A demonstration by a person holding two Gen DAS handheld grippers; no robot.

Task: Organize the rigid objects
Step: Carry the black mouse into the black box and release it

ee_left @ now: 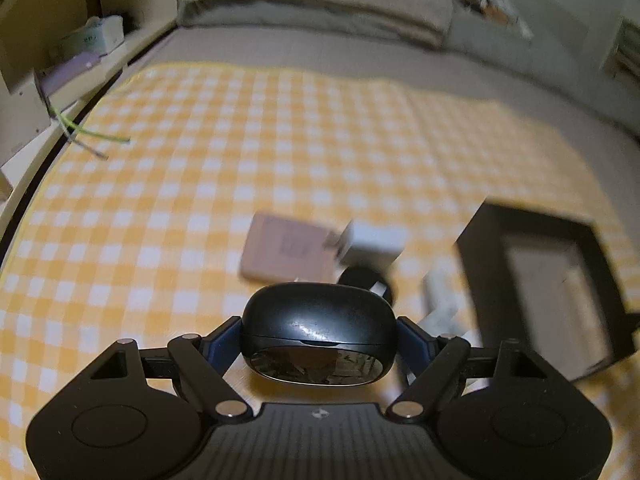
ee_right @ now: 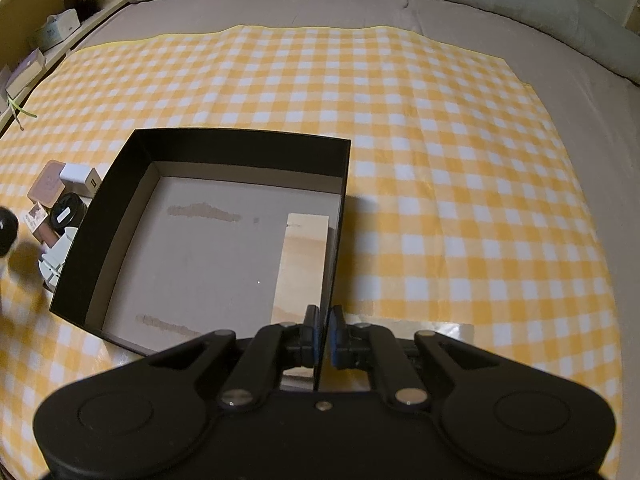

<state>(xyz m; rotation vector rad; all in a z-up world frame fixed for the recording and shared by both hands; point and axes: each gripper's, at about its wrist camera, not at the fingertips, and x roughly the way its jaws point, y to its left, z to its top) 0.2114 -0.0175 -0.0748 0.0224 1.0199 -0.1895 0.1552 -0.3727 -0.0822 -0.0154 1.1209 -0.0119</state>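
The left hand-held gripper (ee_left: 318, 336) pinches a black earbud case (ee_left: 318, 330), long axis across its fingers; the open black box (ee_left: 532, 280) lies to its right, its wall clamped by the right hand-held gripper (ee_right: 323, 334)

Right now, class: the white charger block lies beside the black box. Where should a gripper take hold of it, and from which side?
Grip the white charger block across its two flat, parallel sides, coming from above. It lies flat against the pink case, with the black box wall close on its other side, so a sideways approach looks crowded; the top is free.
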